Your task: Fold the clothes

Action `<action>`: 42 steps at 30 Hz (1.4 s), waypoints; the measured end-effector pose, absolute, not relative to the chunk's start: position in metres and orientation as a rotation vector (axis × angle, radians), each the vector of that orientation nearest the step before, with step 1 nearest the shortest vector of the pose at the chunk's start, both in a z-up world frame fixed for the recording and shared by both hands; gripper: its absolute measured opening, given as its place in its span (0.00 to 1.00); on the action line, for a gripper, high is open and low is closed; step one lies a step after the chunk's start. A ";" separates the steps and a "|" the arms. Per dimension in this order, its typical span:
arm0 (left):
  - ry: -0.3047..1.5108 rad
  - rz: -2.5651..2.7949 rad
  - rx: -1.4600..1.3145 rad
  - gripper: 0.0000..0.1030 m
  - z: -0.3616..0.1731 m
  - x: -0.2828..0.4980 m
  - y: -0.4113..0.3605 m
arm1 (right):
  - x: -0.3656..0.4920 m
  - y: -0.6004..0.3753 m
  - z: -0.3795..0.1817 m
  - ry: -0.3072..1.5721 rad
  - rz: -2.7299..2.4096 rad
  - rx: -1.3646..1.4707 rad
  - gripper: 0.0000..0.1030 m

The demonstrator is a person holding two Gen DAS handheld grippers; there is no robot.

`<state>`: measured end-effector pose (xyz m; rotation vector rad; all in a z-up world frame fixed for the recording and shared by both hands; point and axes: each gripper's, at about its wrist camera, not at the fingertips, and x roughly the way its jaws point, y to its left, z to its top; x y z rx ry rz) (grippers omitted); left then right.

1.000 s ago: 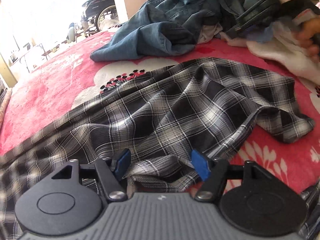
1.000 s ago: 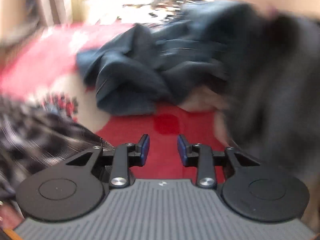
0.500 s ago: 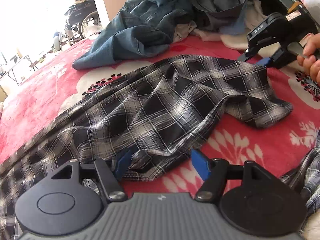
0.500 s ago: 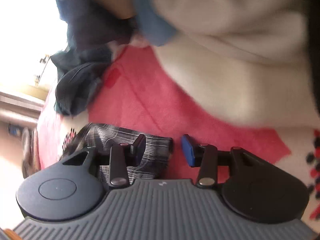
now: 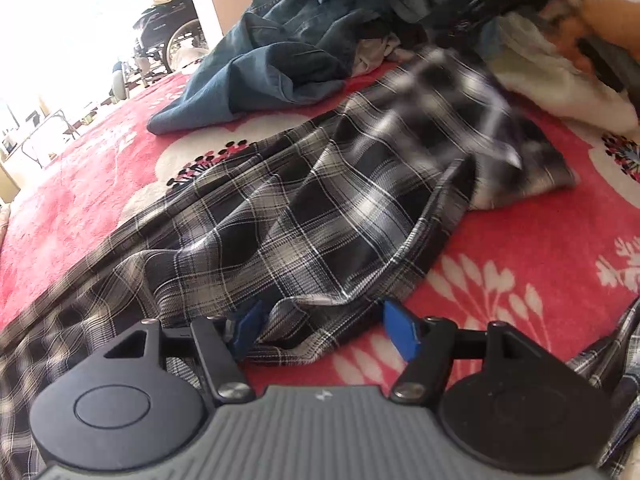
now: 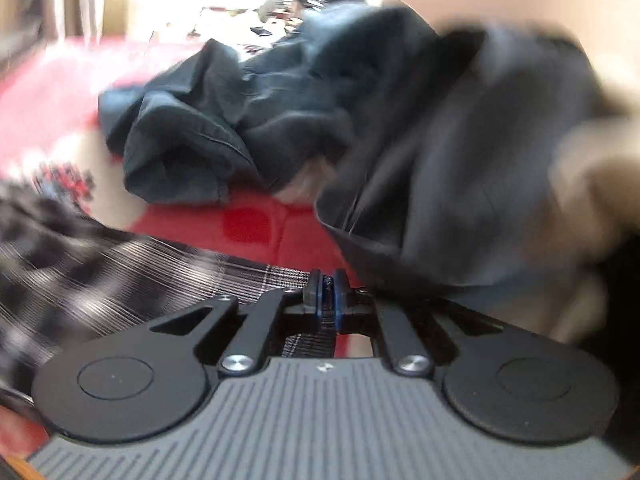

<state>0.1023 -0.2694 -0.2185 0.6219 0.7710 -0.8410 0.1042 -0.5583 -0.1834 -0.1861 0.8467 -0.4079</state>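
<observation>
Your right gripper [image 6: 327, 294] has just snapped its jaws together on a corner of the plaid shirt [image 5: 320, 208], which lies rumpled on the red blanket [image 5: 520, 248]. The left gripper [image 5: 320, 326] rests with jaws spread around the near hem, not pinching it. Close on that hem before you lift, then draw both corners apart so the cloth flattens.

A black, grey and white plaid shirt [image 5: 320, 208] lies rumpled across a red blanket with white flower patterns. It stretches from the near left corner toward the far right, in loose folds and ridges. One hemmed edge curls up near the front, and the far end is bunched into a lump that looks blurred. In the right wrist view a strip of the same plaid cloth [image 6: 240, 276] is drawn taut. Behind the shirt a blue denim garment [image 5: 288, 48] sits in a crumpled heap, just beside a pile of dark and white clothes [image 5: 532, 64].
</observation>
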 end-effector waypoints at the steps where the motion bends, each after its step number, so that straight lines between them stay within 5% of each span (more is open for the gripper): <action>1: 0.770 -0.846 0.626 0.65 -0.219 0.102 -0.270 | 0.112 -0.558 -0.187 0.856 -0.414 -0.240 0.04; 10: 0.771 -0.870 0.645 0.65 -0.221 0.103 -0.269 | 0.146 -0.579 -0.238 0.949 -0.474 -0.399 0.08; 14: 0.763 -0.876 0.653 0.65 -0.219 0.101 -0.266 | 0.110 -0.582 -0.195 0.839 -0.451 -0.137 0.18; 16: 0.756 -0.874 0.654 0.65 -0.218 0.100 -0.265 | 0.081 -0.582 -0.172 0.793 -0.437 0.023 0.39; 17: 0.752 -0.873 0.655 0.65 -0.218 0.100 -0.265 | 0.065 -0.585 -0.162 0.782 -0.433 0.127 0.43; 20: 0.748 -0.859 0.648 0.65 -0.214 0.097 -0.262 | 0.015 -0.598 -0.153 0.788 -0.420 0.514 0.46; 25: 0.761 -0.833 0.616 0.64 -0.200 0.094 -0.252 | -0.070 -0.605 -0.225 0.852 -0.480 1.255 0.46; 30: 0.754 -0.800 0.632 0.64 -0.187 0.090 -0.236 | -0.086 -0.595 -0.263 0.754 -0.518 1.484 0.48; 33: 0.769 -0.767 0.630 0.64 -0.184 0.090 -0.224 | -0.073 -0.591 -0.268 0.734 -0.496 1.462 0.38; 34: 0.777 -0.756 0.625 0.64 -0.183 0.090 -0.219 | -0.071 -0.592 -0.268 0.731 -0.506 1.444 0.16; 35: 0.785 -0.746 0.619 0.64 -0.182 0.089 -0.213 | -0.069 -0.593 -0.264 0.730 -0.515 1.414 0.08; 42: 0.813 -0.708 0.621 0.64 -0.188 0.088 -0.185 | -0.059 -0.610 -0.186 0.656 -0.521 0.958 0.02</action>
